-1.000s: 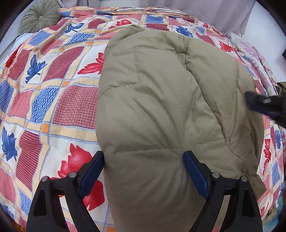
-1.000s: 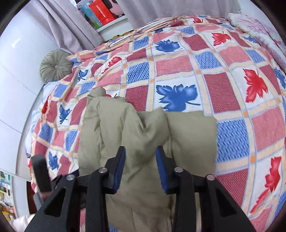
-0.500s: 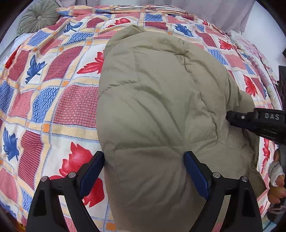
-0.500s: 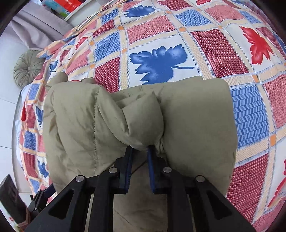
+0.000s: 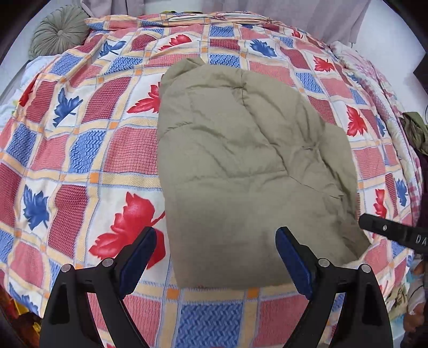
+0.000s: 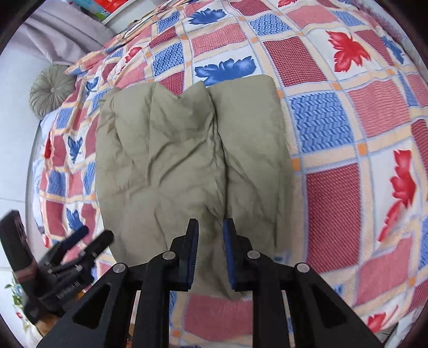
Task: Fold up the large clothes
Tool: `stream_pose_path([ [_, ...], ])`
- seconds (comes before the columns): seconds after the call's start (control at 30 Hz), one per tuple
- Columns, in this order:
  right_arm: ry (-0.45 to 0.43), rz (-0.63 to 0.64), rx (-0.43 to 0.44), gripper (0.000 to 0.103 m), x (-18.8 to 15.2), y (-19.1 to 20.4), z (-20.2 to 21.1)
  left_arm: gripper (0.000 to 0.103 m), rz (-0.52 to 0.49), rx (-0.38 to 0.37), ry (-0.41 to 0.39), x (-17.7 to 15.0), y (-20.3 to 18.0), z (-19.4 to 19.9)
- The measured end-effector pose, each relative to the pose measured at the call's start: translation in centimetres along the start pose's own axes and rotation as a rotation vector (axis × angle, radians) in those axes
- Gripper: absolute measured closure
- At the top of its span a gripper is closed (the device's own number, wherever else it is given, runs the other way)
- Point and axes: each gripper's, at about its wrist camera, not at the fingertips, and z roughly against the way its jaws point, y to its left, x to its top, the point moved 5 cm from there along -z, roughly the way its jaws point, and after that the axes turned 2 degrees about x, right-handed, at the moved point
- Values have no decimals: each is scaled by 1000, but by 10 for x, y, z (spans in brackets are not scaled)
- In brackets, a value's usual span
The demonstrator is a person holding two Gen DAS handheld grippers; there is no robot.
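The olive padded jacket (image 5: 240, 166) lies folded into a thick bundle on the bed, filling the centre of the left wrist view and the centre-left of the right wrist view (image 6: 187, 160). Its quilted cloth is creased, and in the right wrist view a deep seam runs down the middle between two puffy lobes. Under it spreads the bedspread (image 5: 80, 160), checked in red, blue and cream with red and blue leaf prints. The left tool (image 5: 215, 257) sits at the bottom of its frame with its blue-padded fingers (image 5: 137, 257) wide apart, one on each side of the jacket's near edge and holding nothing. The right tool (image 6: 210, 251) is at the bottom centre of its frame, its fingers a narrow gap apart over the jacket's near edge; no cloth is seen pinched between them. The left tool also shows in the lower left of the right wrist view (image 6: 80, 241), blurred. A round green cushion (image 5: 58, 32) rests at the upper left of the frame, beyond the bedspread, with grey curtains (image 5: 281, 13) along the top.
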Motion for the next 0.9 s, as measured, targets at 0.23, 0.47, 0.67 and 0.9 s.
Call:
stream_pose_path([
  [0.23, -42, 37, -60, 59, -27, 9, 48, 0, 25, 12, -16, -20, -3, 59],
  [0.47, -137, 99, -134, 38, -37, 31, 101, 0, 29, 75, -75, -26, 0, 113],
  [0.67, -245, 154, -200, 17, -36, 54, 141, 0, 25, 139, -145, -25, 4, 153],
  [0.9, -295, 156, -219, 17, -40, 61, 160, 0, 72, 161, -167, -23, 11, 171],
])
